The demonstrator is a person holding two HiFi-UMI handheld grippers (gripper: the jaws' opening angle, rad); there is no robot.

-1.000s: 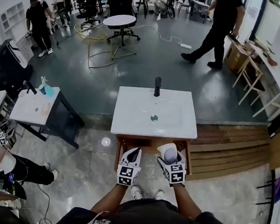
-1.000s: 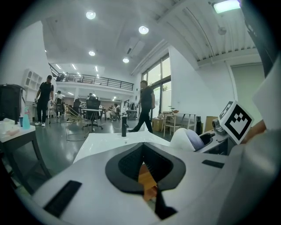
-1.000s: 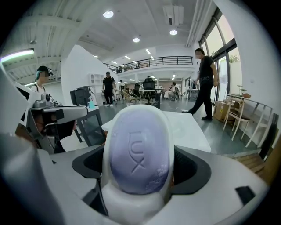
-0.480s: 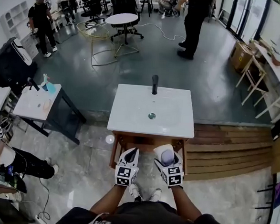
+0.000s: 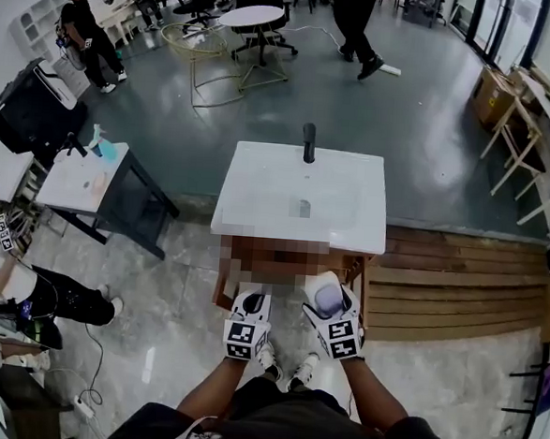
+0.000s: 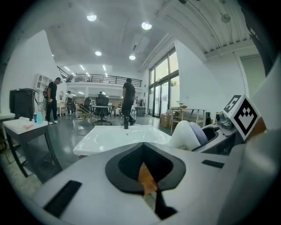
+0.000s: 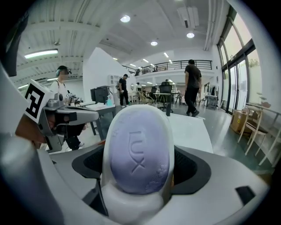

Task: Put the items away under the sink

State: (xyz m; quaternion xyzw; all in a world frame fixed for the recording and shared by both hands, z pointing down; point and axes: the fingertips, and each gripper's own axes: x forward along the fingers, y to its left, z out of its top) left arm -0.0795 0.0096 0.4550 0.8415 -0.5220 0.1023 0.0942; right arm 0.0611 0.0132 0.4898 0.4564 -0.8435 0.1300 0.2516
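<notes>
A purple soap bar (image 7: 139, 154) lies in a white dish, and my right gripper (image 7: 139, 180) is shut on that dish. From the head view the soap and dish (image 5: 328, 300) hang just in front of the wooden cabinet (image 5: 358, 267) under the white sink (image 5: 257, 208). My left gripper (image 5: 250, 308) is beside it on the left, its jaws shut with nothing between them (image 6: 147, 176). The left gripper view shows the dish with soap (image 6: 193, 134) at its right. The cabinet's inside is hidden.
A black faucet (image 5: 309, 141) stands at the sink's back edge. A dark side table (image 5: 90, 177) with a blue spray bottle stands to the left. Wooden decking (image 5: 449, 282) lies to the right. A seated person (image 5: 25, 295) is at far left, others walk behind.
Both grippers stay side by side before the cabinet, drawn slightly nearer to me. The right keeps its hold on the dish. The walking person behind moved left and farther away.
</notes>
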